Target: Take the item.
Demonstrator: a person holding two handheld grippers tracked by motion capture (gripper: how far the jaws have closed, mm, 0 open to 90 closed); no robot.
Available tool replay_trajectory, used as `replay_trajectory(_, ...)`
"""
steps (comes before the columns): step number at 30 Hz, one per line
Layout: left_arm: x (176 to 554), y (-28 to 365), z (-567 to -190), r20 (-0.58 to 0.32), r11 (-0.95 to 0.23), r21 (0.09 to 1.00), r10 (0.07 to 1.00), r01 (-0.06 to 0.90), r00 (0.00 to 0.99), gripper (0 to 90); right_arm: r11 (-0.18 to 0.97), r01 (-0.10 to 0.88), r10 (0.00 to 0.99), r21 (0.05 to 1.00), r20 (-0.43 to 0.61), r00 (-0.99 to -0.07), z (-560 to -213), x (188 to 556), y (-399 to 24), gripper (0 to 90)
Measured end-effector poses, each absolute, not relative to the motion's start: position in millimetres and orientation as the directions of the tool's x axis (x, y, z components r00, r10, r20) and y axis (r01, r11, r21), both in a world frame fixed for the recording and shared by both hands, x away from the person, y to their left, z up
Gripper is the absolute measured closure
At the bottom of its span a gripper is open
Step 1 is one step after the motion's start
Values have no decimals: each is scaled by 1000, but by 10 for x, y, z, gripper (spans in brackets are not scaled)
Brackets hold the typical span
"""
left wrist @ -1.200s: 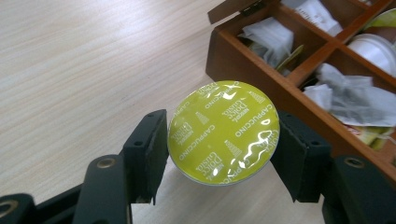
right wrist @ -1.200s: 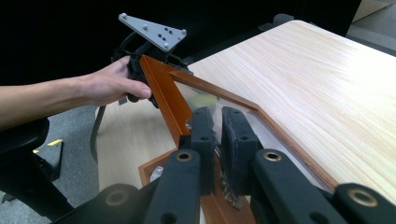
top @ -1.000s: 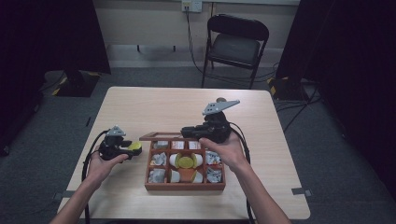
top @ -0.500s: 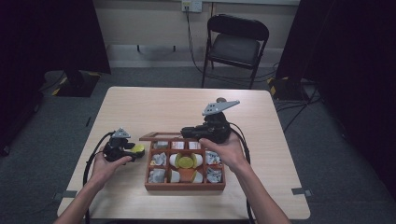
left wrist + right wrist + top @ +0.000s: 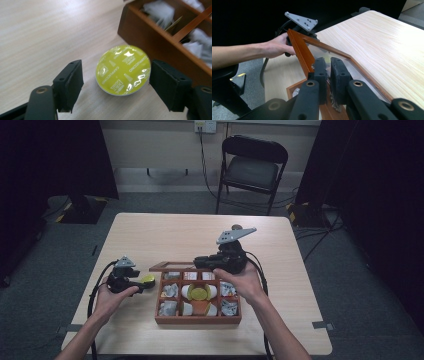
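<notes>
On the left, left tool (image 5: 116, 82) open, jaws just spread to either side of the yellow coffee capsule (image 5: 123, 70), which sits foil-up on the desk (image 5: 175, 235) just beside the wooden box (image 5: 197, 320), pads clear of its rim. At the middle, box full of sachets with another capsule inside; best to lift the left tool straight up so neither pad nudges the freed capsule. On the right, right tool (image 5: 328, 72) clamped on the edge of the glazed lid (image 5: 299, 50), propping it open; better held steady, without twisting the hinge.
</notes>
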State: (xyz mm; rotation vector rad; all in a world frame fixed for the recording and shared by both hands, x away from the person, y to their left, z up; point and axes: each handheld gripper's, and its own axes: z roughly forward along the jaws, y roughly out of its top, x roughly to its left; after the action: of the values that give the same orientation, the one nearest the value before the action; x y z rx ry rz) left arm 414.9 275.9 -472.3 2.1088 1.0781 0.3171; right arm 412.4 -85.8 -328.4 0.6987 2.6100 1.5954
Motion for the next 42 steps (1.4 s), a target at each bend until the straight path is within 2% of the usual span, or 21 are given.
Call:
replay_trajectory(8, 3918, 2856, -4631, -100, -385, 715, 770, 584, 630, 161, 384, 368, 372, 847, 223, -901, -3283, 4125, -858, 836)
replay_trajectory(14, 3760, 3020, -4692, -109, -363, 713, 788, 600, 606, 159, 386, 368, 370, 846, 223, -902, -3284, 4125, -858, 835)
replay_trajectory(15, 3721, 3059, -4733, -78, -382, 705, 796, 598, 601, 160, 386, 368, 370, 846, 223, -902, -3285, 4123, -858, 835)
replay_trajectory(18, 3702, 3105, -4794, -112, -347, 700, 809, 624, 577, 170, 386, 366, 370, 847, 222, -902, -3284, 4124, -857, 835)
replay_trajectory(19, 3688, 3116, -4857, -105, -363, 666, 819, 652, 564, 171, 388, 363, 370, 847, 218, -903, -3281, 4123, -856, 835)
replay_trajectory(24, 3671, 3124, -4969, -58, -401, 638, 826, 657, 561, 159, 390, 362, 368, 847, 217, -904, -3284, 4123, -856, 835)
replay_trajectory(25, 3648, 3128, -5000, -30, -403, 656, 831, 638, 556, 156, 390, 363, 366, 846, 219, -904, -3285, 4123, -856, 835)
replay_trajectory(29, 3609, 3159, -5092, -20, -364, 725, 837, 584, 546, 111, 394, 364, 361, 844, 222, -906, -3299, 4111, -858, 834)
replay_trajectory(42, 3610, 3158, -5093, -22, -362, 726, 837, 585, 547, 109, 405, 351, 357, 844, 207, -911, -3314, 4078, -854, 834)
